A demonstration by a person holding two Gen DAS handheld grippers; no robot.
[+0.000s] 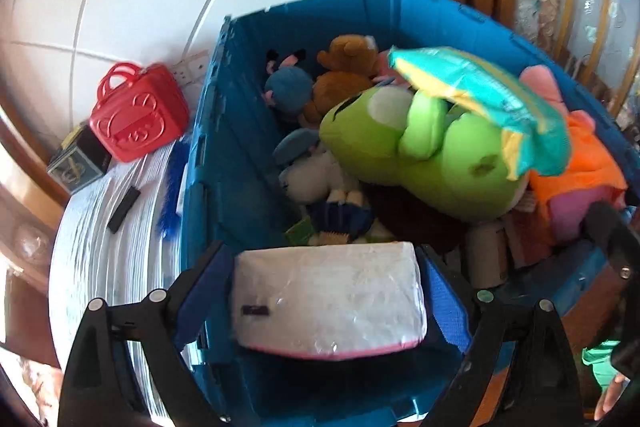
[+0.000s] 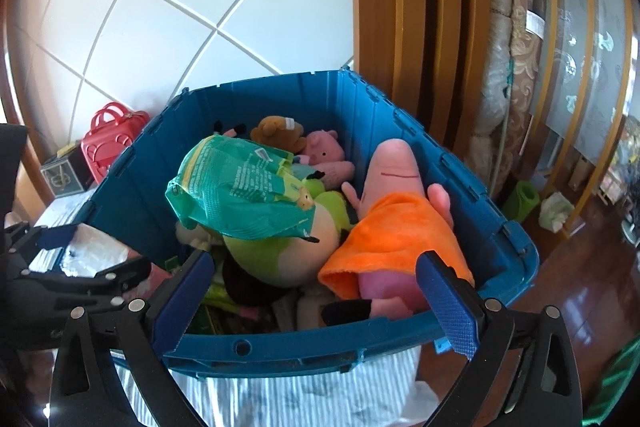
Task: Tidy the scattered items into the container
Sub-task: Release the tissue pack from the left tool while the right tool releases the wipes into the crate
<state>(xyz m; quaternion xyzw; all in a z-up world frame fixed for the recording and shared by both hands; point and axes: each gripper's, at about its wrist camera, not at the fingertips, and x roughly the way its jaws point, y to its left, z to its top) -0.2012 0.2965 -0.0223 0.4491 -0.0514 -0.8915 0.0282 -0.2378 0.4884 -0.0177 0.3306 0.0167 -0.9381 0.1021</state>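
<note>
The left gripper (image 1: 328,291) is clamped on one white plastic-wrapped pack (image 1: 330,297), its two blue pads pressed against the pack's short sides, held over the near left corner of the blue crate (image 1: 224,163). The right gripper (image 2: 316,291) stands spread wide with nothing between its two blue pads (image 2: 450,307), poised over the crate's near wall. Just beyond them, one green and yellow packet (image 2: 240,187) appears blurred above the heap of toys, over the one green plush (image 1: 424,155); whether it rests on it cannot be told. Beside these lies one pink pig plush in an orange dress (image 2: 396,227), and toward the far wall one brown bear (image 1: 344,67), one smaller pink pig (image 2: 326,155) and one blue plush (image 1: 288,87). Outside the crate, on the white striped surface (image 1: 100,247) to its left, stand one red toy case (image 1: 138,119) and one dark box (image 1: 78,161), with one flat black strip (image 1: 123,209) lying nearer.
</note>
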